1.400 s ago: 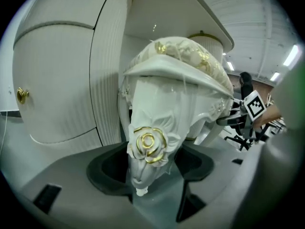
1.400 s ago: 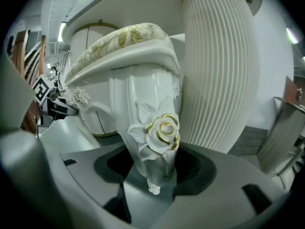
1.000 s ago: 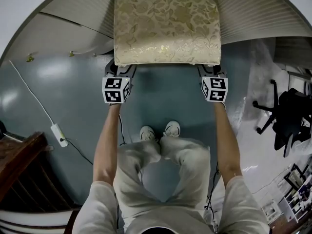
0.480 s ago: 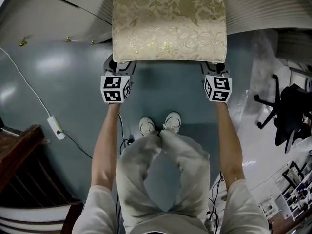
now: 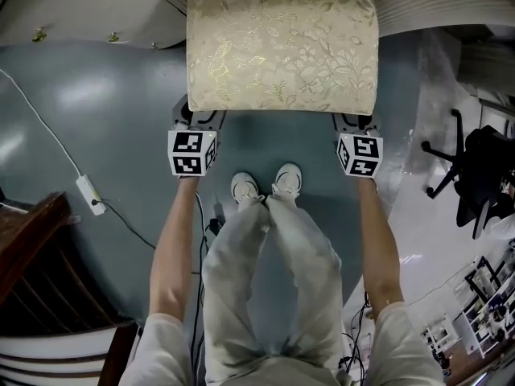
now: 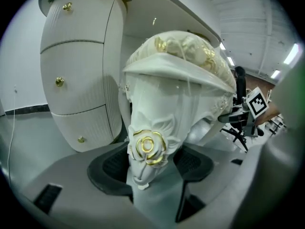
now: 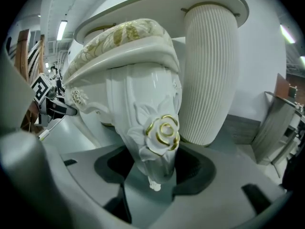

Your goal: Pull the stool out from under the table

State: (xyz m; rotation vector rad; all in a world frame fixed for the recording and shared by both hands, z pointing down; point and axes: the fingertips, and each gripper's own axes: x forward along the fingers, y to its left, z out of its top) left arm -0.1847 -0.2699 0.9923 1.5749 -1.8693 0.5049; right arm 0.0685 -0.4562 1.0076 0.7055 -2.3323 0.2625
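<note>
The stool (image 5: pixel 282 45) has a gold floral cushion and white carved legs with gold roses. In the head view it stands on the grey floor, its far edge at the white table (image 5: pixel 88 2). My left gripper (image 5: pixel 197 123) is under the cushion's near left corner. The left gripper view shows this gripper (image 6: pixel 152 163) shut on the front left leg (image 6: pixel 150 142), a pad on each side. My right gripper (image 5: pixel 354 125) is at the near right corner. In the right gripper view it (image 7: pixel 155 168) is shut on the front right leg (image 7: pixel 157 132).
The table's ribbed pedestals stand close behind the stool: a drawer unit (image 6: pixel 78 75) on the left, a column (image 7: pixel 209 70) on the right. The person's feet (image 5: pixel 265 185) are just in front of the stool. A power strip (image 5: pixel 87 195), dark wooden furniture (image 5: pixel 32 248) and a black office chair (image 5: pixel 475 183) flank the floor.
The stool has come further out from under the table toward the person, with both grippers still on its front legs. The person's legs have straightened.
</note>
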